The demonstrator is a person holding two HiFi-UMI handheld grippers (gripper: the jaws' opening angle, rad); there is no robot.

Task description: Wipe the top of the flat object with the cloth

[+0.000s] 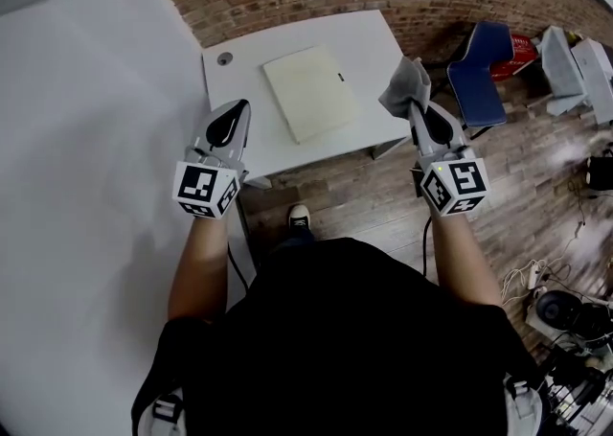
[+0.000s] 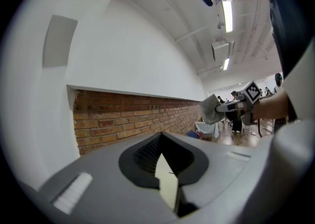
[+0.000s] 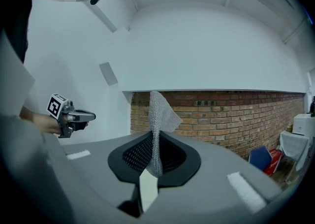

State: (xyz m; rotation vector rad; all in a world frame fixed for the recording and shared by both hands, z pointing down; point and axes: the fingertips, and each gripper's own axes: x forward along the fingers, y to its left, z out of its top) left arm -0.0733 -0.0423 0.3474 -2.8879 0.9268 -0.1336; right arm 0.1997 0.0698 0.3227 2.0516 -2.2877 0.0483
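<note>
Cloth, pinched in the jaws of the right gripper near the table edge, should be lowered flat onto the flat object lying mid-table and swept evenly, while the jaws of the left gripper are pressed together, empty.

A white table stands at twelve o'clock from the person. A cream flat object lies skewed near its middle. At ten o'clock the left gripper hangs over the table's near left edge. At two o'clock the right gripper is held just off the table's right edge, a grey cloth pinched at its tip. Beyond it, also at two o'clock, sits a blue chair.
</note>
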